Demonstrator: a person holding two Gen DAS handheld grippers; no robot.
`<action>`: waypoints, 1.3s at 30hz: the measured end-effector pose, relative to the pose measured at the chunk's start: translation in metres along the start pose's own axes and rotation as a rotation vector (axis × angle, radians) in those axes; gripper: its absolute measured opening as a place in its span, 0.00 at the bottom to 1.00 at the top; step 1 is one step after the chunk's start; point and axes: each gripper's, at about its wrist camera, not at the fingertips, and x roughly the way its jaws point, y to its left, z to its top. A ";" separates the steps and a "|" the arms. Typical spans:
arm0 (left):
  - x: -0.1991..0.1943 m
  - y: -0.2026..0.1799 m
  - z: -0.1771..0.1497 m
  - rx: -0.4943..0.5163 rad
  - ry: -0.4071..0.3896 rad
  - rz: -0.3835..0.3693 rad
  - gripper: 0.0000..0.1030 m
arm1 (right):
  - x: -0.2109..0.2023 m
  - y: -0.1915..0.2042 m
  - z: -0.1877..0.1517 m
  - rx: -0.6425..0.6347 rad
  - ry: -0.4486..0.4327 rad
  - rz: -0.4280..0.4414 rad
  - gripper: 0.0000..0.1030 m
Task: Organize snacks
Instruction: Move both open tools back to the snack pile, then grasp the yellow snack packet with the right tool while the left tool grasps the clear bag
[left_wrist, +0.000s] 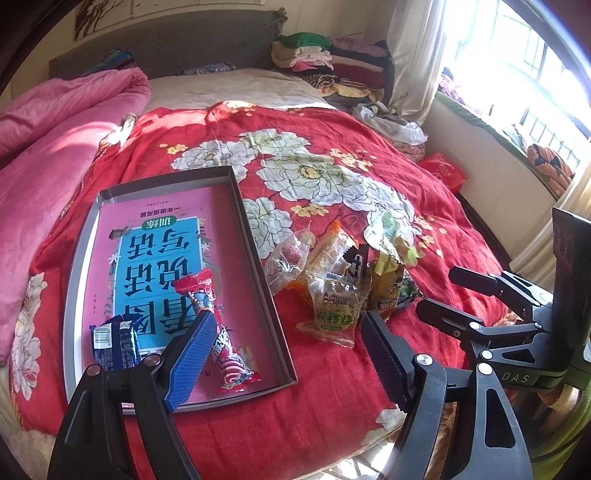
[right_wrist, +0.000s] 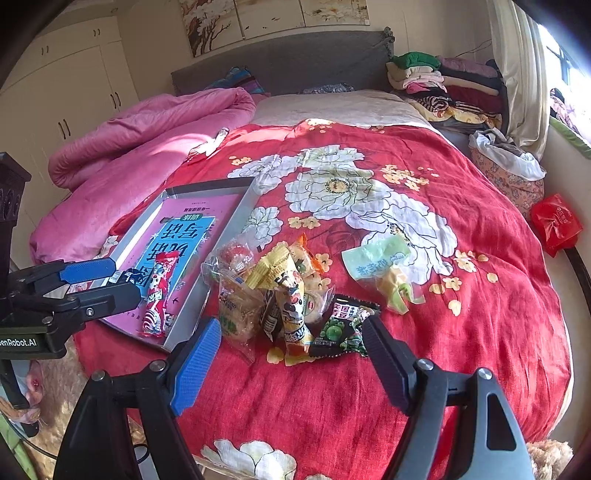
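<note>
Snack pile (right_wrist: 280, 295) on bed: light, crinkly, slippery film packets; pinch a crimped end seam, gently. Left gripper (left_wrist: 288, 347) and right gripper (right_wrist: 291, 354) both spread, empty.

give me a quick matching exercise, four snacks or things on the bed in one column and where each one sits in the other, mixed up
Things:
1. red striped candy tube
2. dark blue packet
3. black packet with green fruit
4. pale green wrapper

Places:
A. on the red blanket, apart from the pile, on its far right side
B. near front edge of the snack pile
C. inside the box, near left corner
D. inside the box, lying lengthwise on the pink book

Pairs: 1-D, 2-C, 3-B, 4-A
</note>
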 end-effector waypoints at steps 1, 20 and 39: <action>0.001 -0.001 0.000 0.005 0.002 0.003 0.79 | 0.002 -0.001 0.000 -0.001 0.006 0.003 0.76; 0.031 -0.003 0.017 0.020 0.047 -0.004 0.79 | 0.043 -0.004 -0.006 -0.053 0.115 0.041 0.39; 0.086 -0.004 0.056 0.095 0.126 0.037 0.71 | 0.074 0.000 -0.005 -0.105 0.174 0.044 0.24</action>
